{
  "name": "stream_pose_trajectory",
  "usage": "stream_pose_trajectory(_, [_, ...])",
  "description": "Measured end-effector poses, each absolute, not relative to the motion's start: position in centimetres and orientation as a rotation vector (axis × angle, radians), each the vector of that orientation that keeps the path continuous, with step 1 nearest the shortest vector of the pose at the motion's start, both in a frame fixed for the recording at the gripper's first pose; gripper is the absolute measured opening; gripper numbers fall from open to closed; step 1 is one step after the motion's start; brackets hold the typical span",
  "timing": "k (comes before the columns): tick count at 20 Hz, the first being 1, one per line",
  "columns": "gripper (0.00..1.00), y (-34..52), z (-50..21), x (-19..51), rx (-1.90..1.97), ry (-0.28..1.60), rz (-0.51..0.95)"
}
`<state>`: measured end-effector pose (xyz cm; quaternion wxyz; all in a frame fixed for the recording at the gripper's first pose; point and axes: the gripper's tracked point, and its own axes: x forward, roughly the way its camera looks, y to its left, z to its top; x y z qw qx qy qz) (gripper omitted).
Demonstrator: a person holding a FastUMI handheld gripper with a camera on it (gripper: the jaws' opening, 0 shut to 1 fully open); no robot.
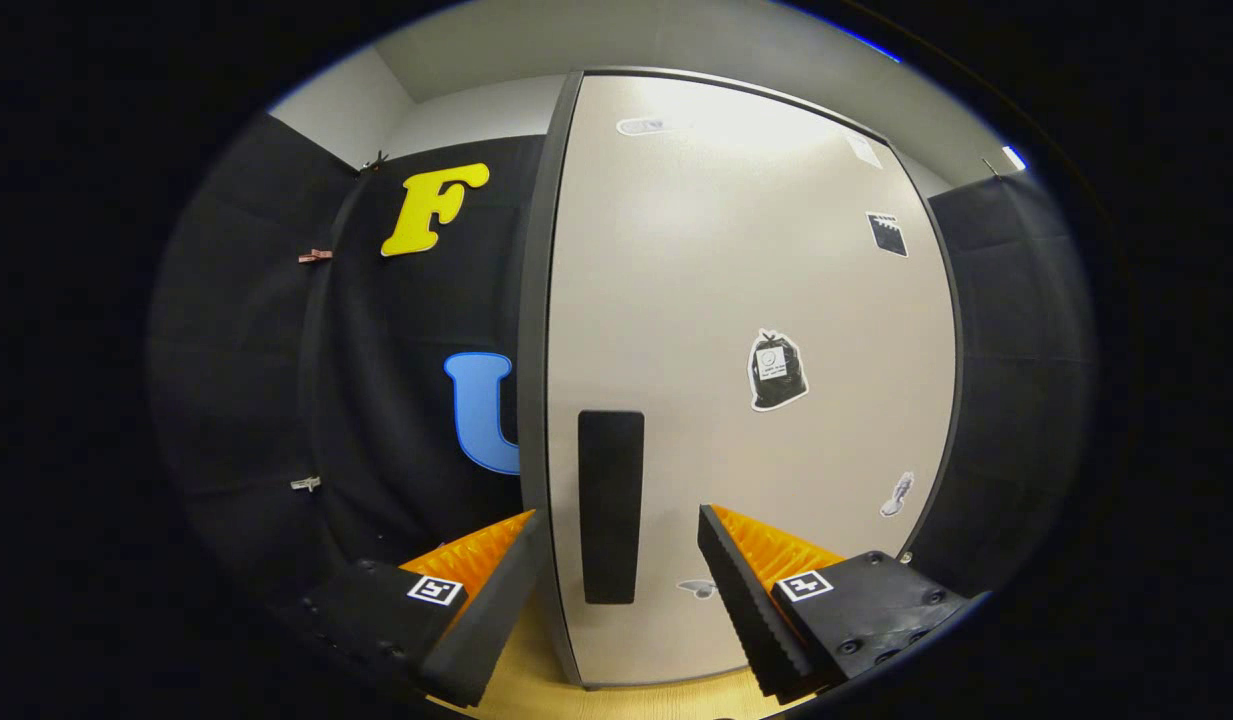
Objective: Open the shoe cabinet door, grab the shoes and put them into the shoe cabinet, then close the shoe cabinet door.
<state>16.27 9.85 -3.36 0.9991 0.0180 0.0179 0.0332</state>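
I see the cabinet door (pixel 746 380) right in front of my claw (pixel 616 560), and it looks closed, so I think opening it is the step I am on. The claw is wide open and holds nothing, and the black handle (pixel 611 505) stands straight up and down just ahead, in the gap between the two fingers and a bit closer to the left one. The handle sits near the door's left edge, so I think I must push forward and squeeze across it from side to side.
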Motion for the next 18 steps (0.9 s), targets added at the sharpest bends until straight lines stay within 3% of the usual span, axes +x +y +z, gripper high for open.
stream_pose_trajectory(7, [0.93,10.2,-3.7,17.7,0.020,0.033,0.045])
stream_pose_trajectory(9, [0.74,10.3,-3.6,17.7,0.011,0.024,0.038])
stream_pose_trajectory(11, [0.63,10.5,-3.6,17.6,0.014,0.028,0.040])
stream_pose_trajectory(13, [0.42,10.4,-3.7,18.1,0.007,0.028,0.030])
stream_pose_trajectory(16, [0.35,10.4,-3.7,17.6,0.007,0.033,0.040])
stream_pose_trajectory(17, [0.26,10.4,-3.7,17.7,0.005,0.035,0.043])
stream_pose_trajectory(18, [0.26,10.4,-3.7,17.6,-0.002,0.035,0.046])
